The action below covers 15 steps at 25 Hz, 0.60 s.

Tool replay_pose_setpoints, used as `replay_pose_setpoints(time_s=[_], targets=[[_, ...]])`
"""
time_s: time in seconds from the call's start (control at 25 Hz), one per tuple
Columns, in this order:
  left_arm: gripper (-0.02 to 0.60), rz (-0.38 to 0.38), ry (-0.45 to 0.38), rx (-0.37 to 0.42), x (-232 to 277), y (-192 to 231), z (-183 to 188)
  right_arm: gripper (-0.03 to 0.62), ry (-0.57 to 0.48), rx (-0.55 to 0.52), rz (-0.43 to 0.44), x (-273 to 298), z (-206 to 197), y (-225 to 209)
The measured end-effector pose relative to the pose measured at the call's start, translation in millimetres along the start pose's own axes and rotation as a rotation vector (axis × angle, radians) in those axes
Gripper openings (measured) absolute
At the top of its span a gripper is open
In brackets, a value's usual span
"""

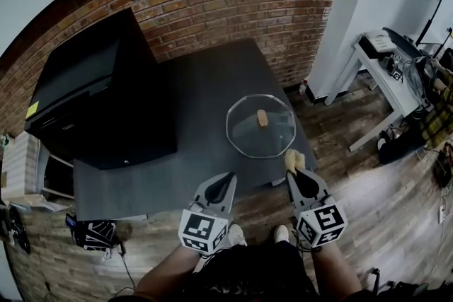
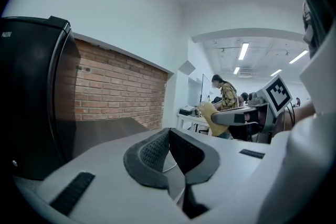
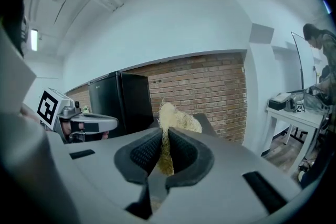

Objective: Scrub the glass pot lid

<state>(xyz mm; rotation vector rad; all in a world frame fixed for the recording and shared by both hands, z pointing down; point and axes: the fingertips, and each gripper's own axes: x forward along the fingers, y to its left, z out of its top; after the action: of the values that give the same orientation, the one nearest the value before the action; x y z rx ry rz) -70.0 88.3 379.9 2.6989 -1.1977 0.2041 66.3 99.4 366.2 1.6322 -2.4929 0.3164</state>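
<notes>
One black cabinet (image 1: 106,95) stands at the left edge of the table (image 1: 205,81); its small print is unreadable. The one left gripper (image 1: 225,182) has its jaws pressed together on nothing. One clear, round glass pot lid (image 1: 260,125) with a pale knob lies by the right edge. The right gripper (image 1: 301,175) pinches one yellow, seemingly fibrous scrubber (image 1: 293,160).

Nothing here is reading as clear text. The black fridge (image 1: 106,102) is carrying small pale lettering (image 1: 67,127) on its front edge, too small to read. A yellow sticker (image 1: 32,109) is sitting on its corner, its print not legible. The marker cube (image 1: 203,230) on the left gripper (image 1: 228,177) and the second marker cube (image 1: 320,221) on the right gripper (image 1: 297,173) are showing black-and-white square patterns only, with no letters or numbers. No signs or brands are coming through anywhere else.
</notes>
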Motion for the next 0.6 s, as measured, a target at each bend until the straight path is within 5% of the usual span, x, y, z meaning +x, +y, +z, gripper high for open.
replay_pose_setpoints(time_s=[0.6], targets=[[0.032, 0.09, 0.037, -0.036, 9, -96, -13, 0.041, 0.047, -0.031, 0.174, -61, -16, -31]])
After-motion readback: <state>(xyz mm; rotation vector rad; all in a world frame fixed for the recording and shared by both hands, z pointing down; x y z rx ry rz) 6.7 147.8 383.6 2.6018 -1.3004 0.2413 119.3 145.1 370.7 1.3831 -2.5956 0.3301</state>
